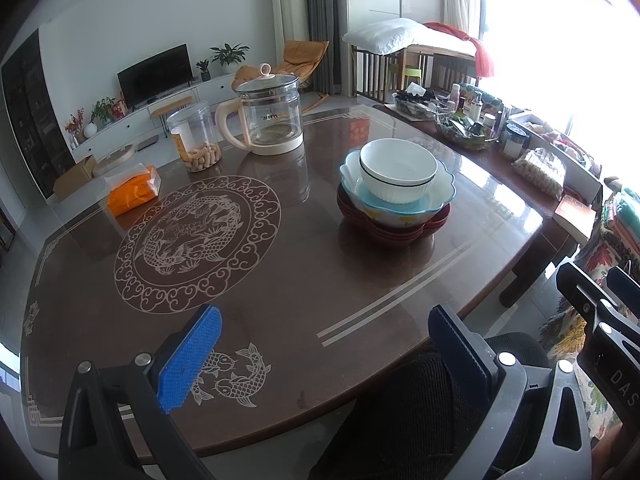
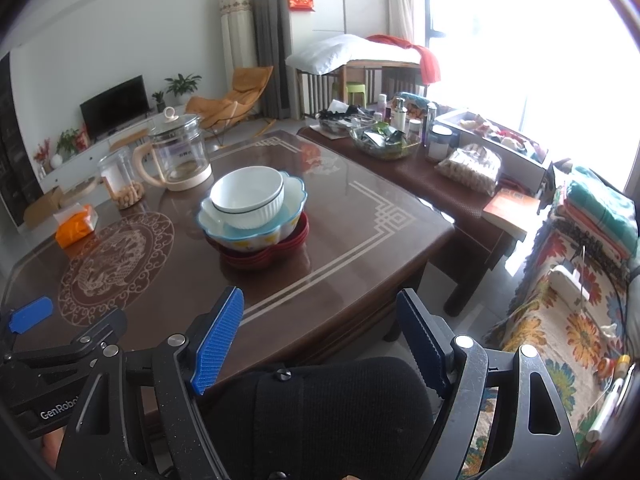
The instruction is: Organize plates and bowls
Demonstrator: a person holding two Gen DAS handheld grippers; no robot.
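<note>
A white ribbed bowl (image 1: pixel 398 174) sits inside a light blue scalloped bowl (image 1: pixel 440 194), which rests on stacked dark red plates (image 1: pixel 394 230) on the brown table (image 1: pixel 300 280). The same stack shows in the right wrist view: white bowl (image 2: pixel 248 198), blue bowl (image 2: pixel 294 200), red plates (image 2: pixel 296 246). My left gripper (image 1: pixel 324 354) is open and empty near the table's front edge, well short of the stack. My right gripper (image 2: pixel 320 340) is open and empty, also back from the stack, above the table's near edge.
A glass kettle (image 1: pixel 272 116), a clear jar of snacks (image 1: pixel 196 140) and an orange tissue pack (image 1: pixel 134 192) stand at the back left. A side table (image 2: pixel 460 200) with bottles, baskets and bags lies to the right. A floral sofa (image 2: pixel 560 320) is at the far right.
</note>
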